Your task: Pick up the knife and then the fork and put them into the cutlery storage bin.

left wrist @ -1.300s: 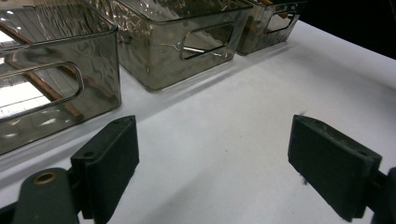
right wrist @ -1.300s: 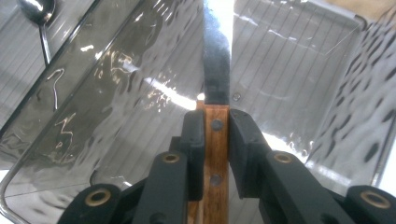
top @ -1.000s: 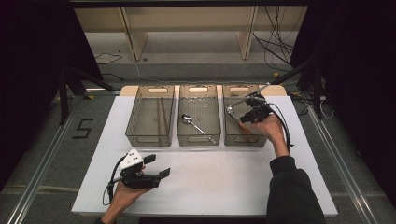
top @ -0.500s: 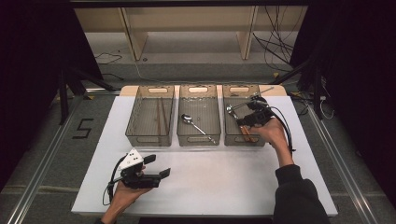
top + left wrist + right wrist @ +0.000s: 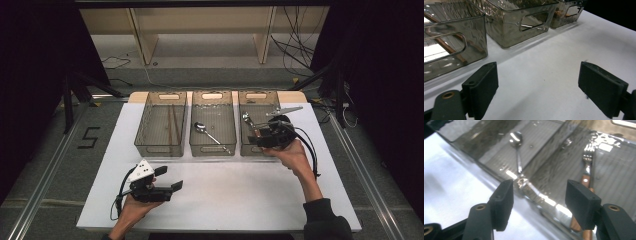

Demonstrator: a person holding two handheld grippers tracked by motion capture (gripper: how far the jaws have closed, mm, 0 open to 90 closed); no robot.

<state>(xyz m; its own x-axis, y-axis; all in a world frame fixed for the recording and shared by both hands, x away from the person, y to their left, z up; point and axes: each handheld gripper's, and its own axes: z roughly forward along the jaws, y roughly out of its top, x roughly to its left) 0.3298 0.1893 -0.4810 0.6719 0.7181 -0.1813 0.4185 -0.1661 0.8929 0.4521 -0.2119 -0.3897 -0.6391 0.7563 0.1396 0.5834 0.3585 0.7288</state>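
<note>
With its jaws having just been opening and now standing apart on nothing, the right tool (image 5: 260, 134) is hovering over the fork (image 5: 587, 170) lying in the bin (image 5: 257, 150) nearest the tabletop's right edge, risking a jaw catching that bin's near wall.

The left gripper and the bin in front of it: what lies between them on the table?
Nothing: in the high view only bare white table top separates the left gripper from the left bin.

Both grippers open — left gripper (image 5: 167, 180) low, right gripper (image 5: 255, 135) jaws just widened, empty.
</note>
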